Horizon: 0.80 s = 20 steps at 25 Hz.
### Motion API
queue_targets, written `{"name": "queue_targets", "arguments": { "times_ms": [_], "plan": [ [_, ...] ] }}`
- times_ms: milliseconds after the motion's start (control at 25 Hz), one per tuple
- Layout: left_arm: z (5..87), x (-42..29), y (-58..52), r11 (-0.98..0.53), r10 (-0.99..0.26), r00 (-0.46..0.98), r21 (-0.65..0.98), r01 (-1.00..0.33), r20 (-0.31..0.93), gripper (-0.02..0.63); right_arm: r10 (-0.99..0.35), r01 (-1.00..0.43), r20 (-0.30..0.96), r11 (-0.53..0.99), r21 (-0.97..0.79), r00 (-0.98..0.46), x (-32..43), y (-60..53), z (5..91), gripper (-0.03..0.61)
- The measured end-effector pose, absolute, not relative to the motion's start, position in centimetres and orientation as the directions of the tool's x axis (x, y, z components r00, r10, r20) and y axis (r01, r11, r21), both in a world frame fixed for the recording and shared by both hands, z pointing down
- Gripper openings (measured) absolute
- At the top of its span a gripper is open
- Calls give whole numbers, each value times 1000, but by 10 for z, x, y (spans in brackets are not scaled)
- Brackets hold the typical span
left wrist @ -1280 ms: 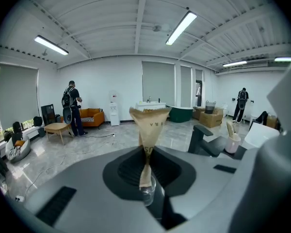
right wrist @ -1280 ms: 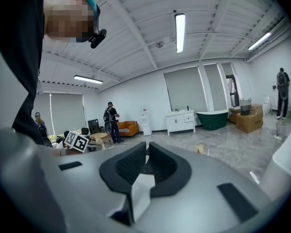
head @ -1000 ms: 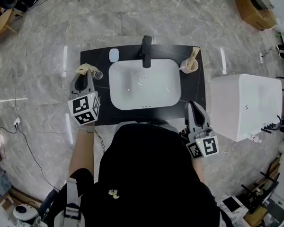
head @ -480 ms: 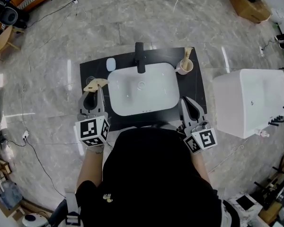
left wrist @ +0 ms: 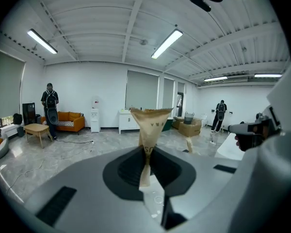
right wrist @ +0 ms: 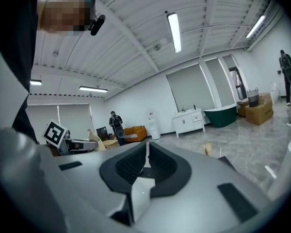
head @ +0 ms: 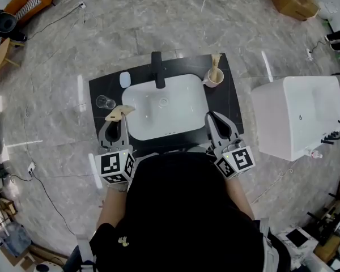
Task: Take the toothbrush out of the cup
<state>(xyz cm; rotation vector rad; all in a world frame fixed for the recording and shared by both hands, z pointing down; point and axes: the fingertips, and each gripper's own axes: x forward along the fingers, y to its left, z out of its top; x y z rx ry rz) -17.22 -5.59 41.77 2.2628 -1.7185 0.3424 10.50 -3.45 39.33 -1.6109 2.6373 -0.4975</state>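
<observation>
My left gripper [head: 118,122] is shut on a toothbrush in a tan paper wrapper [head: 118,113], held over the black counter at the sink's front left corner. In the left gripper view the wrapper [left wrist: 150,128] stands upright between the closed pads. The clear glass cup [head: 105,102] stands on the counter to the left, apart from the gripper, with nothing in it. At the sink's front right corner my right gripper [head: 215,122] is shut with nothing between its pads [right wrist: 134,163].
The white sink [head: 184,113] fills the middle of the black counter [head: 229,98], with a black faucet [head: 157,69] behind it and a white oval piece [head: 124,80] at back left. A beige mug [head: 213,79] holding another wrapped brush stands at back right. A white box [head: 297,120] is to the right.
My left gripper has carried the wrapped toothbrush away from the glass cup, toward the sink's near left corner. The right gripper has stayed put.
</observation>
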Motion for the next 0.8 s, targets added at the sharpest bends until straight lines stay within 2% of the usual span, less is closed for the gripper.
{"name": "queue_targets", "arguments": {
  "times_ms": [440,800],
  "plan": [
    [427,-158,-39,-223,-889,236,80,-972,392,44,-855,-856,174,432,-282,-489,123,-46,412,40],
    [429,-159,-19,-147,-890,158,60,-987,428,44,-841,-859,208,452,-239,-500,160,-88,428,40]
  ]
}}
